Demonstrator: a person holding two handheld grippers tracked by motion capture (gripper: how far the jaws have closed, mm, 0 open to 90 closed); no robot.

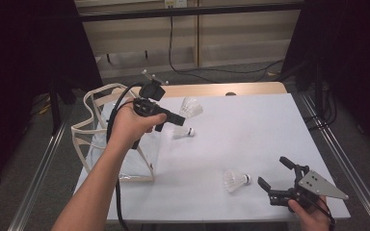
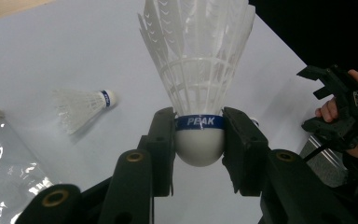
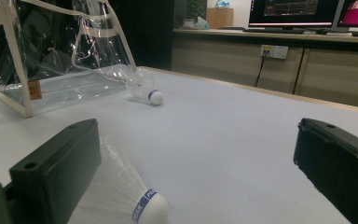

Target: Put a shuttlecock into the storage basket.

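Because its feathers are light and fragile, the shuttlecock (image 2: pixel 198 70) is pinched at its firm cork base by the left gripper (image 2: pixel 199 140); the right gripper (image 1: pixel 275 173) is held spread.

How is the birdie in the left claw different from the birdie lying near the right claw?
The held birdie is lifted off the table, pinched at its cork by the left claw; the loose birdie lies on its side on the table. The right claw stands open beside it, not touching. Both have white feathers, a white cork and a blue band.
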